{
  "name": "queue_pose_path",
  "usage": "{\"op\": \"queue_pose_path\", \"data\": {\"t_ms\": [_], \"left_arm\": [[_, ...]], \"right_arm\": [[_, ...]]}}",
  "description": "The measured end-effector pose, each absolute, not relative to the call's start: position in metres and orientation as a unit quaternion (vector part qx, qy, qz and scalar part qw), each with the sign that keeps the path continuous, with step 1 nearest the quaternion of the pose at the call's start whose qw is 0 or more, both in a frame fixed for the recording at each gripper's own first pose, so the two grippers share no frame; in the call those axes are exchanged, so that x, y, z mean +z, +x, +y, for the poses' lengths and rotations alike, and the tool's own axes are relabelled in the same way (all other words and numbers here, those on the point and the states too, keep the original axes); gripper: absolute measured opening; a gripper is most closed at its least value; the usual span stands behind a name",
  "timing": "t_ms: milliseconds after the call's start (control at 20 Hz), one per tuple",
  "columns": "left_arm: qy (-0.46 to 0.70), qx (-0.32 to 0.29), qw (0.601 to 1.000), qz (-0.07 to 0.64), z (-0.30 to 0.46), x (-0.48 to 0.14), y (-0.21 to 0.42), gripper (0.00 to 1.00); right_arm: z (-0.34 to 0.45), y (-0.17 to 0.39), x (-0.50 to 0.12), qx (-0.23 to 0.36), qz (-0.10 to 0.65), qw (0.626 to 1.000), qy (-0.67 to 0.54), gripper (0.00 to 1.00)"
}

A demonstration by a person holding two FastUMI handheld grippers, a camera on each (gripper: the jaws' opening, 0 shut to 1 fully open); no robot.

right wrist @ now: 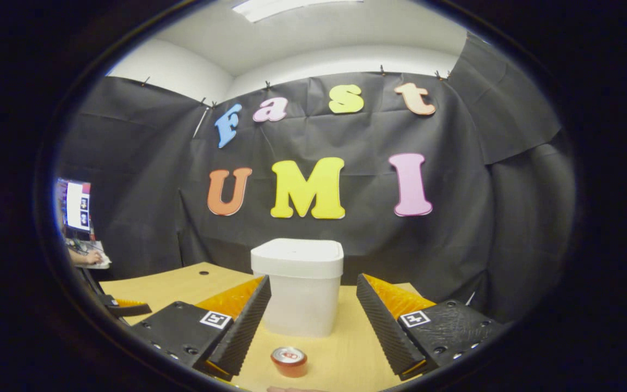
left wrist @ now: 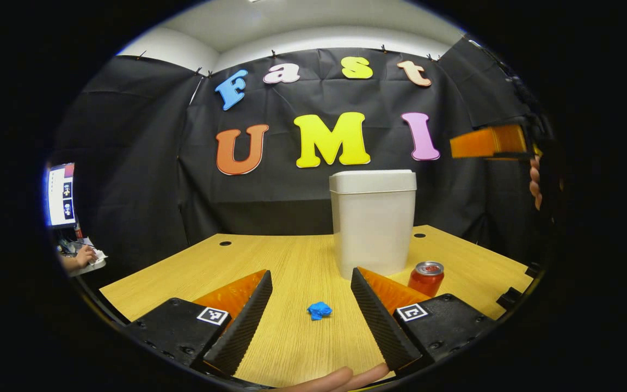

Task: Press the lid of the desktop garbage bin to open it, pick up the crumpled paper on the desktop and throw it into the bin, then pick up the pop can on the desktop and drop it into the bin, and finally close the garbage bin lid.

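Two grippers, left gripper and right gripper, hang spread and empty; the lidded bin at twelve o'clock on the tabletop awaits pressing, crumpled paper and can untouched.

The worktop is pale wood-grain with two small dark round holes near its far edge, one to each side of the bin. The white bin stands upright on it toward the back, its lid shut, and the red can stands upright just beside the bin's base, nearer the front. The blue crumpled paper lies apart from both, on bare wood closer to the front edge.
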State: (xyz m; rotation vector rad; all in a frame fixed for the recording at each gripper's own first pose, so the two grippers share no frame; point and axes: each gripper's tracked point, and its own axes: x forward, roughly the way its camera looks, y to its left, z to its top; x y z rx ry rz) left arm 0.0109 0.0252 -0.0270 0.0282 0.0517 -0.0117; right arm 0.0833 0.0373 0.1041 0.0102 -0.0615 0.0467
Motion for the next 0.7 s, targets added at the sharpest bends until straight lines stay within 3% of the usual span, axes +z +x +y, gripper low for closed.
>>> {"op": "queue_pose_path", "data": {"t_ms": [350,550,700], "left_arm": [[0.015,0.008,0.999,0.042,0.041,-0.039,0.016,0.96],[0.015,0.009,0.999,0.039,0.047,-0.04,0.016,0.96],[0.008,0.01,0.999,0.045,0.052,-0.045,0.017,0.96]], "right_arm": [[0.055,0.157,0.167,0.023,-0.044,0.999,0.016,0.95],[0.061,0.216,0.155,-0.009,-0.009,1.0,-0.008,0.82],[0.085,0.249,0.135,0.01,0.025,1.0,-0.013,0.67]]}}
